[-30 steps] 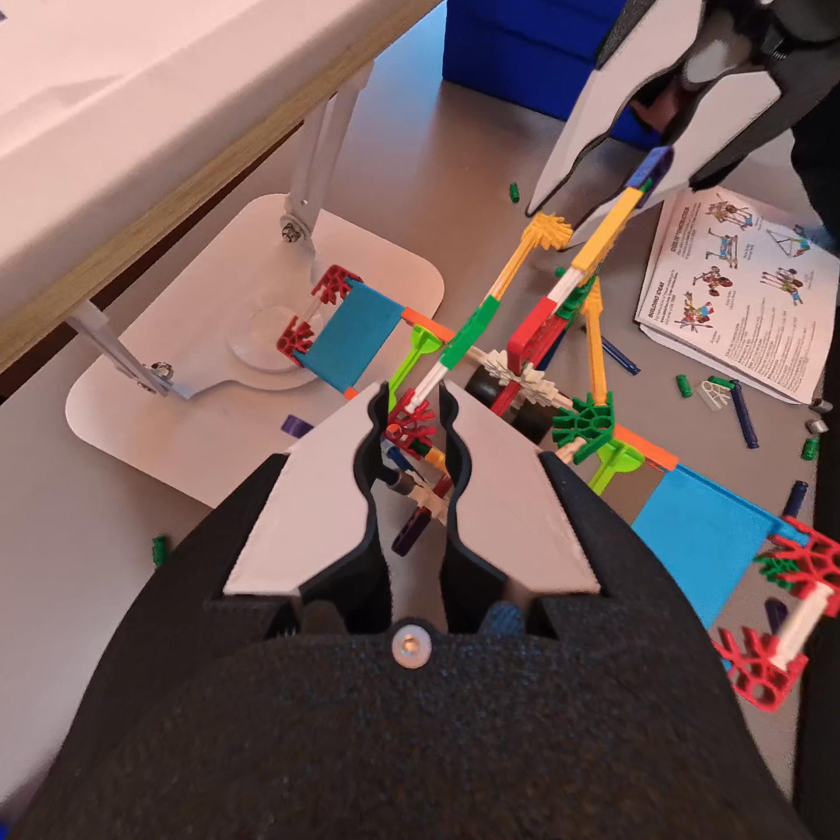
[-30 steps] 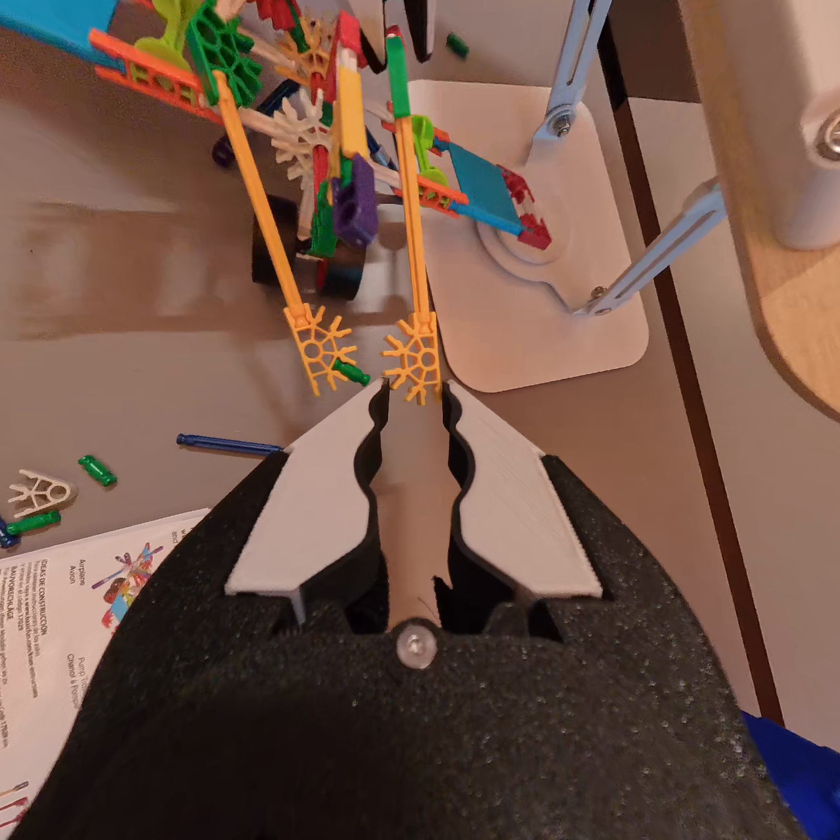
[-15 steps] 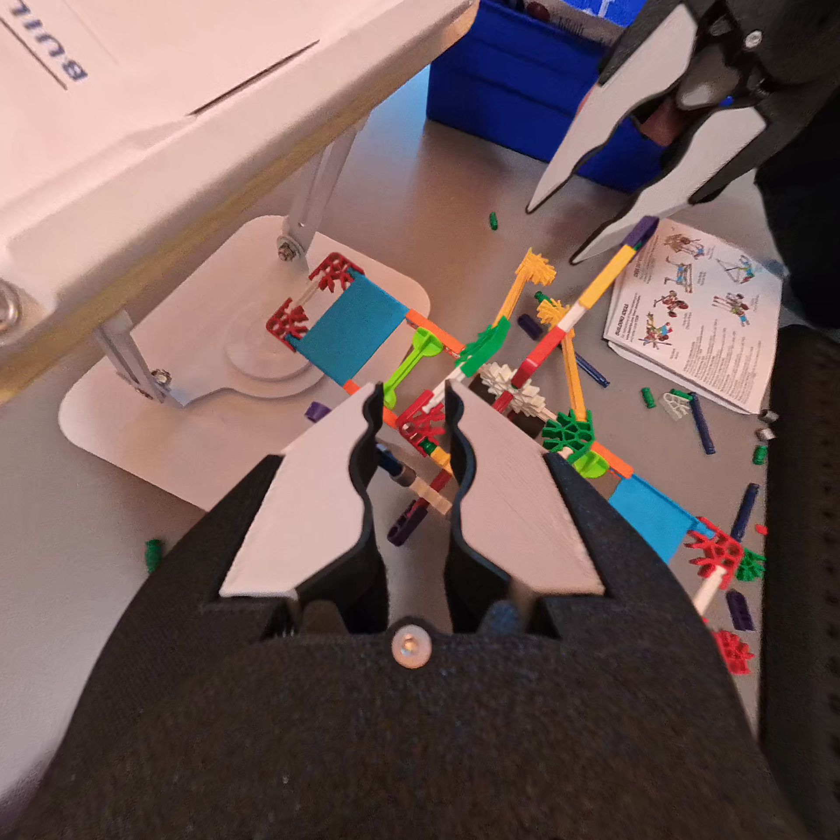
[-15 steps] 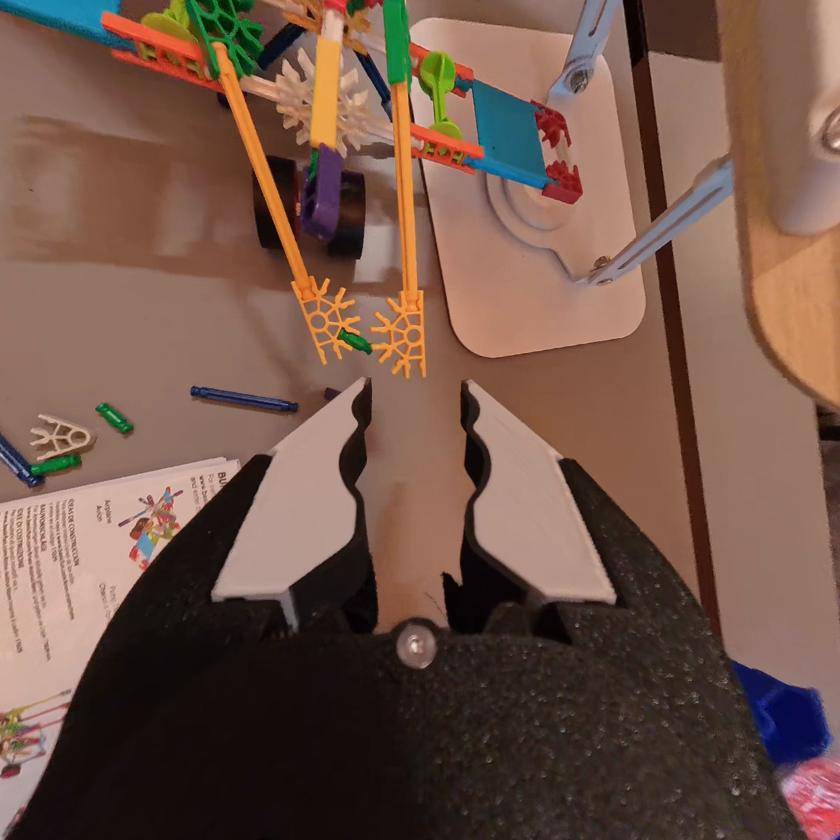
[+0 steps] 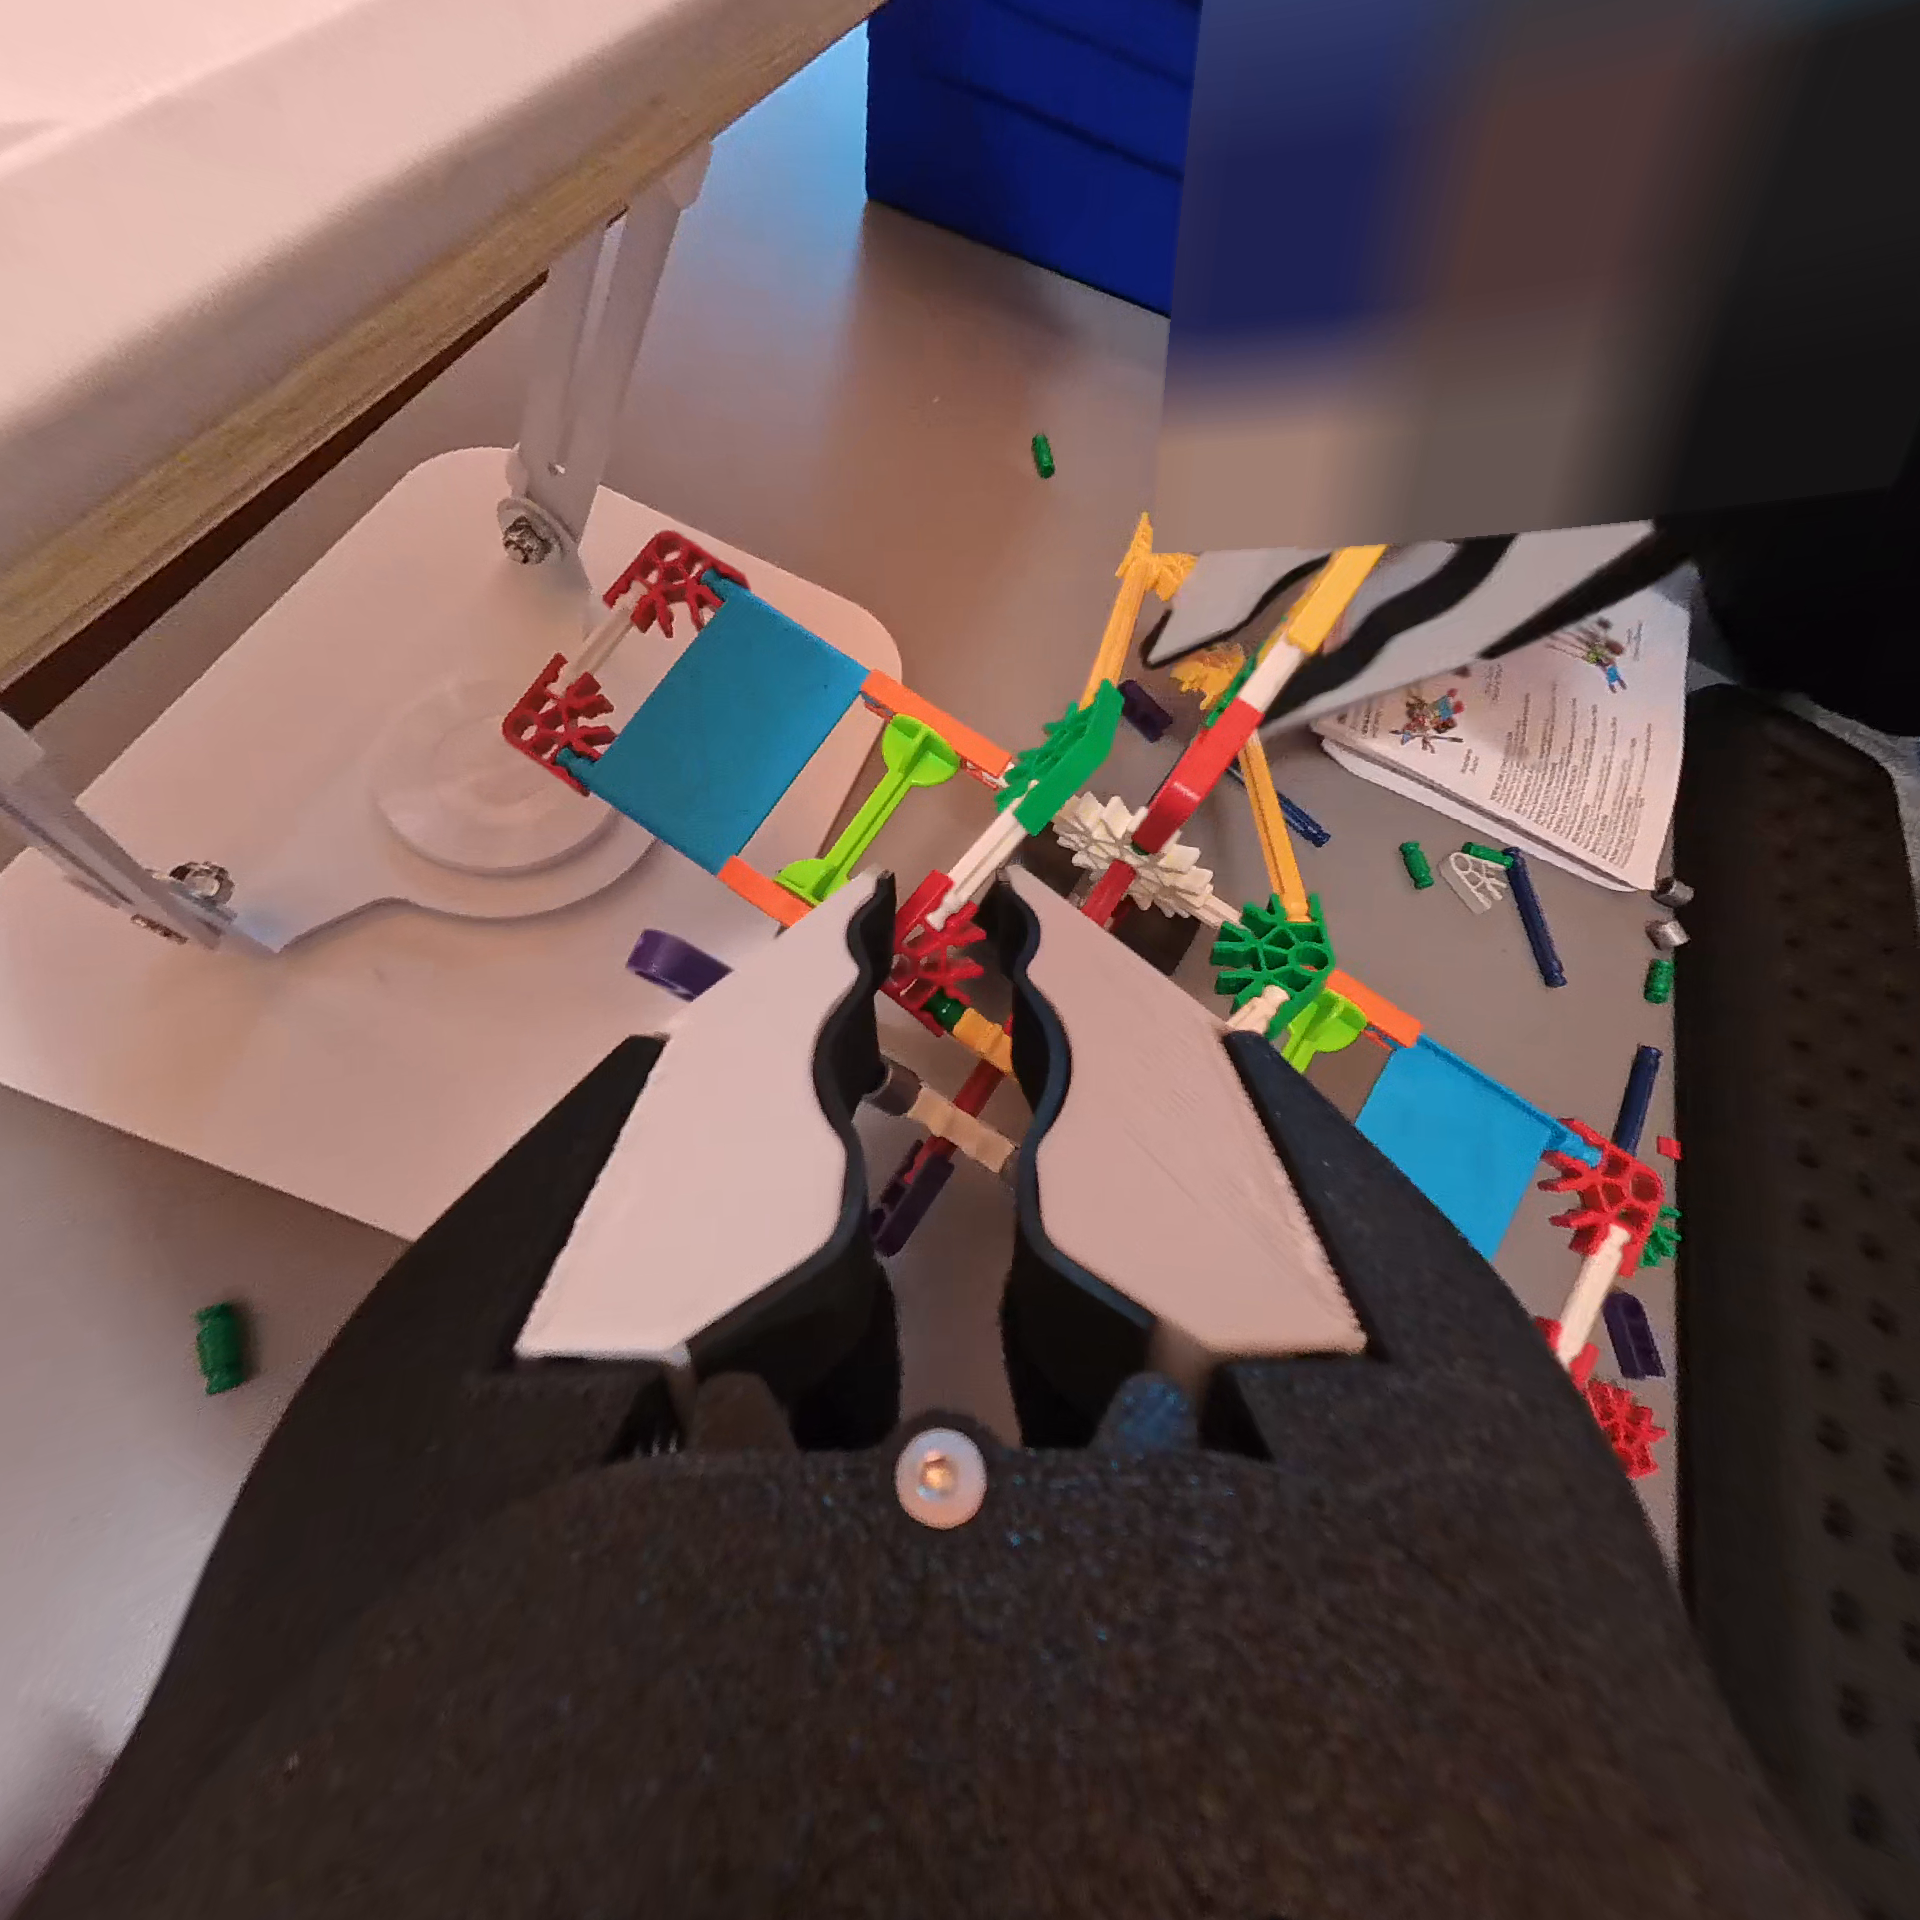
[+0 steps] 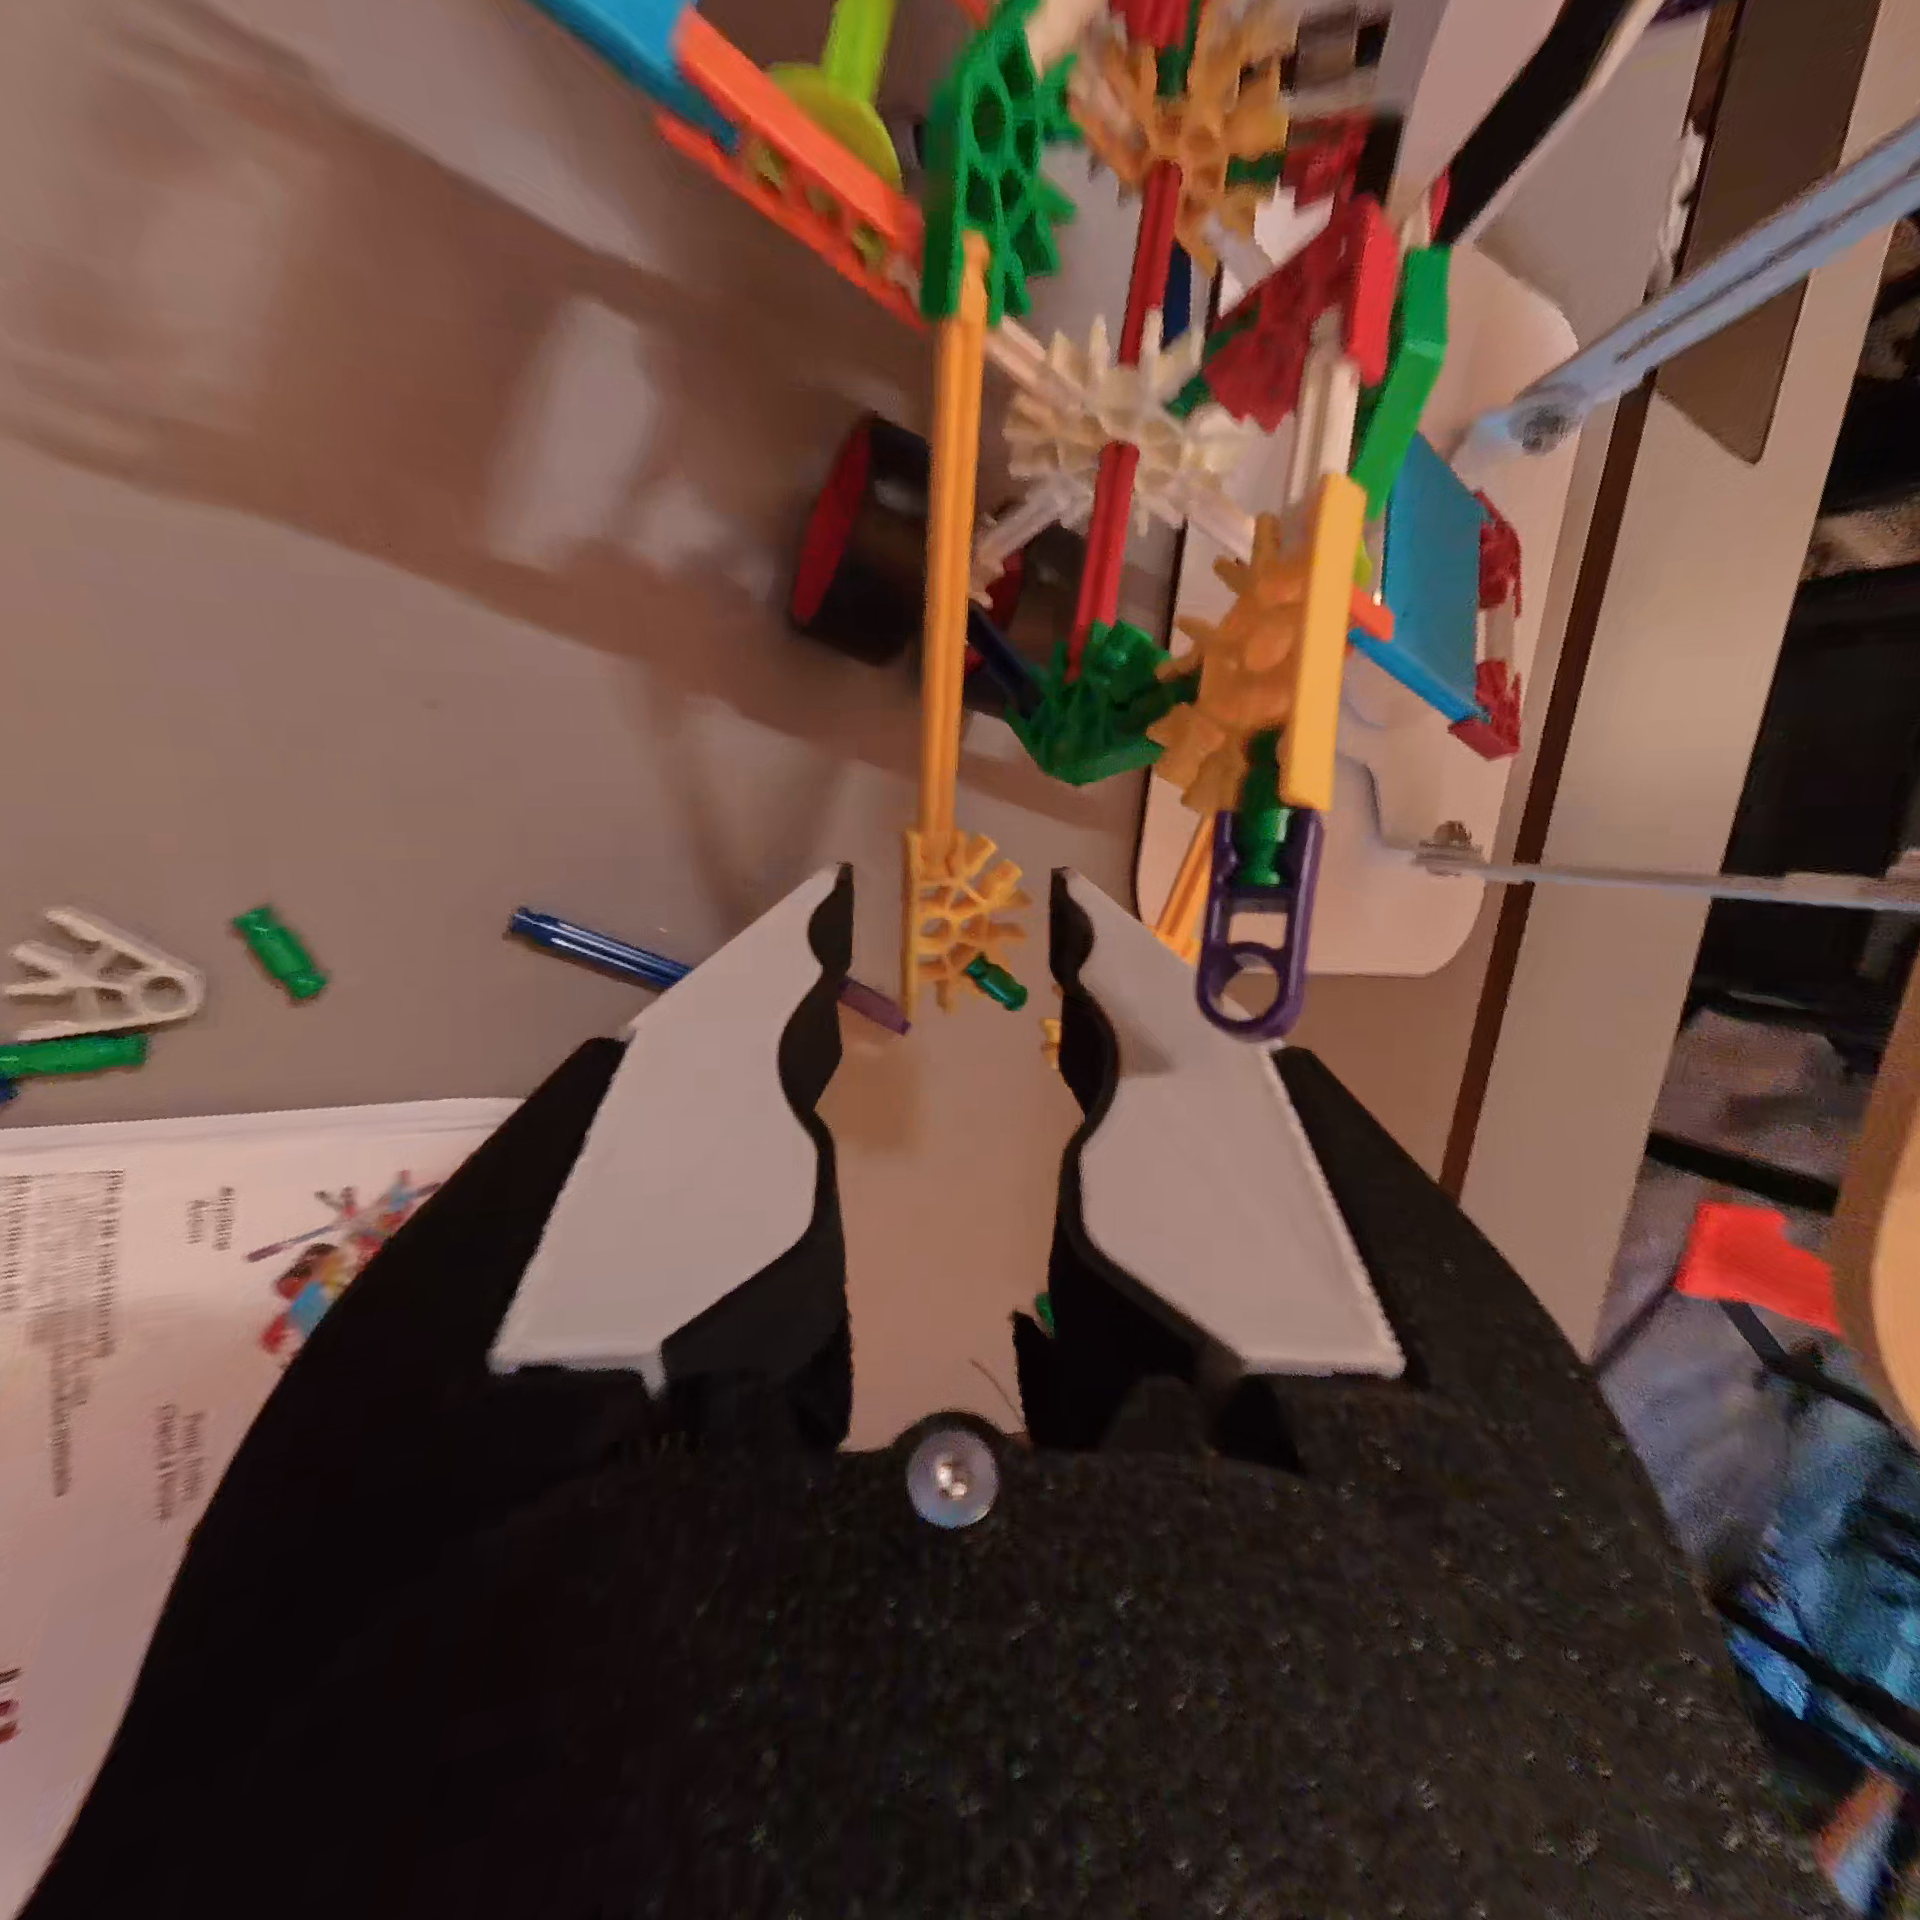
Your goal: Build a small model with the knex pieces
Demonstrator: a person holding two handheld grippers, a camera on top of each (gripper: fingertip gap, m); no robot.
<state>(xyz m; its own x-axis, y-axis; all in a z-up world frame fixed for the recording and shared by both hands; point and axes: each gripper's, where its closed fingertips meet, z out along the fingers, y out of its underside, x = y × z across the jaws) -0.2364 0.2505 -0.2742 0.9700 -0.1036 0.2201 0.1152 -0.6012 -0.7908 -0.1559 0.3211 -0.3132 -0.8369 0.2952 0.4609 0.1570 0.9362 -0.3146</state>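
The left gripper (image 5: 940, 899) is closed narrowly on a red connector (image 5: 932, 961) of the toy model (image 5: 1101, 831), which rests on the grey table (image 5: 831, 416) partly over a white stand base (image 5: 312, 987). Further right, the right gripper (image 6: 951, 883) stands open around a yellow connector (image 6: 961, 925) at the end of an orange rod (image 6: 951, 582), without touching it; a booklet (image 6: 208, 1247) lies beside it.

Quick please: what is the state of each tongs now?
Left tongs: closed on the red connector of the toy model.
Right tongs: open around the yellow connector, not gripping.
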